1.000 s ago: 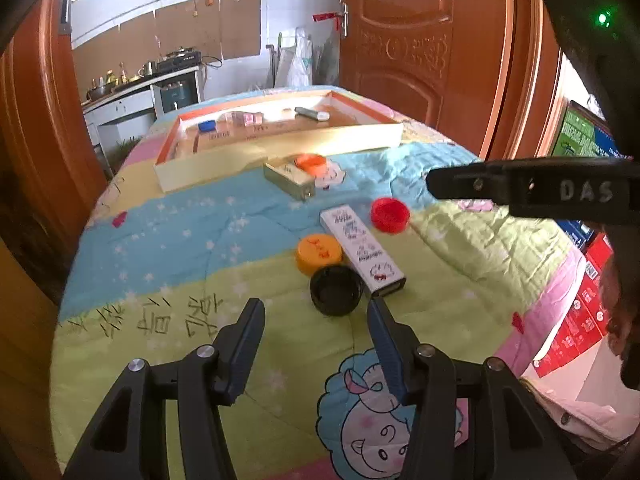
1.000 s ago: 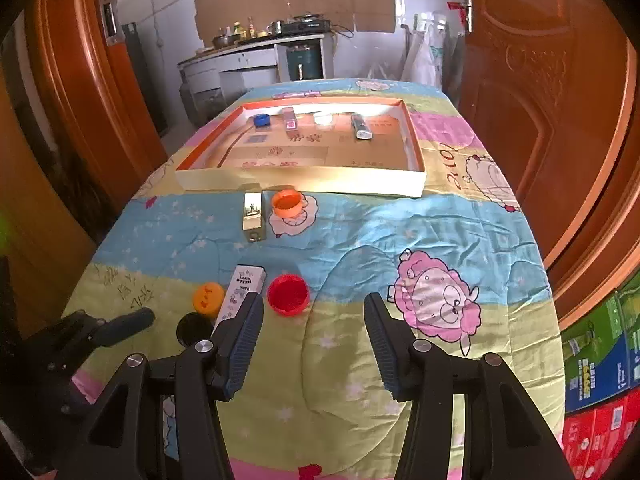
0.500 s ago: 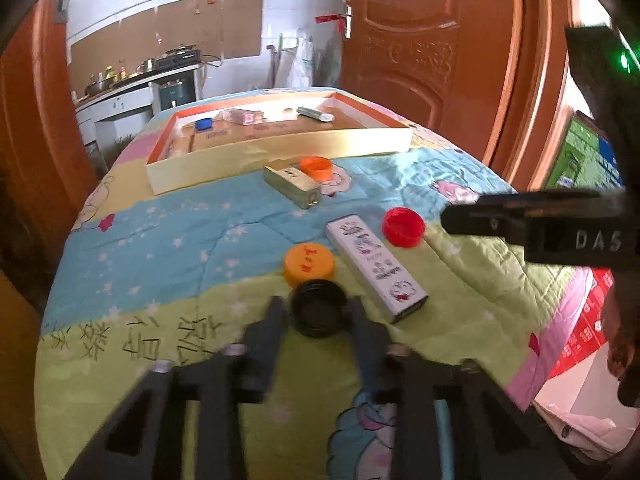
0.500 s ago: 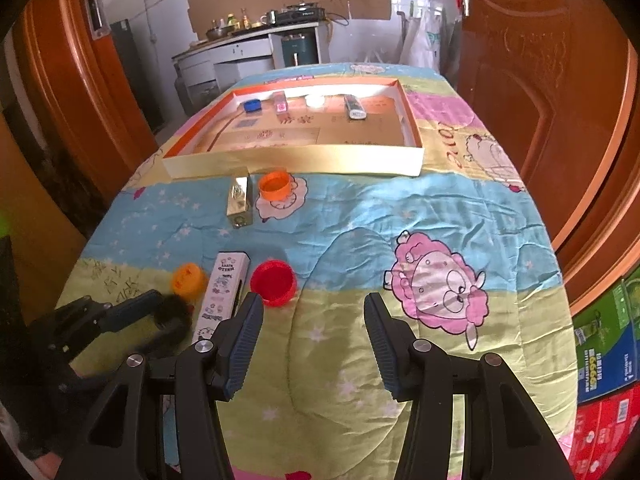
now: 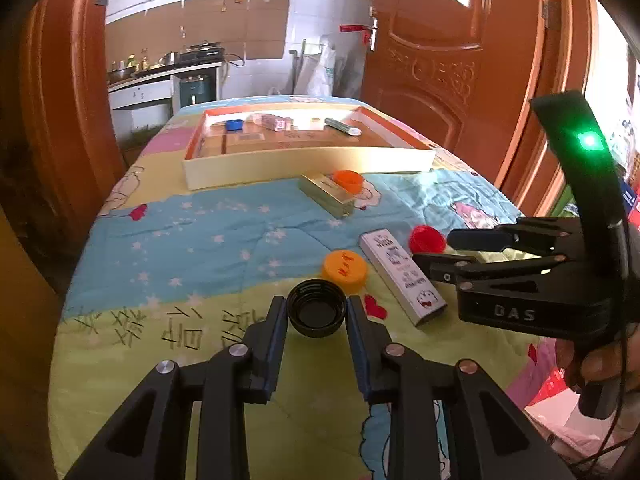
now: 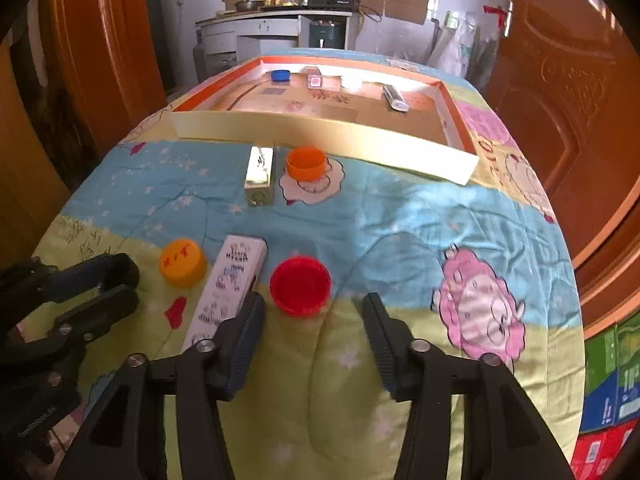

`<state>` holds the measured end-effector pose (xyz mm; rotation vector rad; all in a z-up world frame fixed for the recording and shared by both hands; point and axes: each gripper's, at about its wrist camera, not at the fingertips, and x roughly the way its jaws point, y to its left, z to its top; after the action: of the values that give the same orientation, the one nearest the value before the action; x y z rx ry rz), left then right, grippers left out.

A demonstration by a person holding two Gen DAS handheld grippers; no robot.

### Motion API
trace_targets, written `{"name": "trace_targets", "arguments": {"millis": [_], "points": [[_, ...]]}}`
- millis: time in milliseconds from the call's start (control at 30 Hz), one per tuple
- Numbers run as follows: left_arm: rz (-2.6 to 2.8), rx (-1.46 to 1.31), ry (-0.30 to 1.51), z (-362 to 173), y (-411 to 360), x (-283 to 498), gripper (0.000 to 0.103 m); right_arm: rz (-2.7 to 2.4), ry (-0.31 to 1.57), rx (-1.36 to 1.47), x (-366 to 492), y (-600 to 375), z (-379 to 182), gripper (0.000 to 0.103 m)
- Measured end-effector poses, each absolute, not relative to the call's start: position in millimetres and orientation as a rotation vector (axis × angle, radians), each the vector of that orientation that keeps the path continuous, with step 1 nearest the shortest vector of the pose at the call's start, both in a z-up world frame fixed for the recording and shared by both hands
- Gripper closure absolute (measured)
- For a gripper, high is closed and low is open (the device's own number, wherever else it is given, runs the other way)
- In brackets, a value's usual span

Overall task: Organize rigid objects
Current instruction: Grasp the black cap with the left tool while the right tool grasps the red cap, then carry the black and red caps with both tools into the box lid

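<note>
My left gripper point(image 5: 317, 312) is shut on a black cap point(image 5: 317, 314), which sits between its fingertips on the quilt. An orange cap point(image 5: 345, 271), a white carton point(image 5: 401, 275) and a red cap point(image 5: 427, 239) lie just beyond. My right gripper point(image 6: 313, 312) is open, low over the quilt, with the red cap point(image 6: 300, 290) just ahead of its fingertips and the white carton point(image 6: 228, 292) beside its left finger. It also shows in the left wrist view point(image 5: 452, 248). A gold box point(image 6: 260, 176) and an orange cup point(image 6: 306, 163) lie farther off.
A shallow cardboard tray point(image 6: 320, 136) stands at the far end of the bed, holding a blue cap point(image 6: 280, 75), a small pink box point(image 6: 316, 80) and a grey tube point(image 6: 394, 98). Wooden doors flank both sides. Coloured cartons point(image 6: 604, 392) stand on the floor at right.
My left gripper moved forward and closed on the black cap. My right gripper moved forward and down toward the red cap, still open.
</note>
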<state>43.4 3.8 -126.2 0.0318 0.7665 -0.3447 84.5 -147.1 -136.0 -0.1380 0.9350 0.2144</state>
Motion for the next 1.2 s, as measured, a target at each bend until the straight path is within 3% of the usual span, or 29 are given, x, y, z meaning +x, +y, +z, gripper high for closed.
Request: {"name": "trace_targets", "arguments": {"millis": [33,67,1200], "points": [[-0.338,0.032,0.765,-125,5,44,0.073,0.215,0.930,-0.136,86,-146,-135,0.071],[-0.330,0.032,0.764,-124,6,45,0.073,0.207,0.927,-0.138,88,-146,-135,0.073],[-0.220,0.022,0.725,-72,4,83,0.073,0.234,0.838,-0.079,89,-150,-78,0.073]]}}
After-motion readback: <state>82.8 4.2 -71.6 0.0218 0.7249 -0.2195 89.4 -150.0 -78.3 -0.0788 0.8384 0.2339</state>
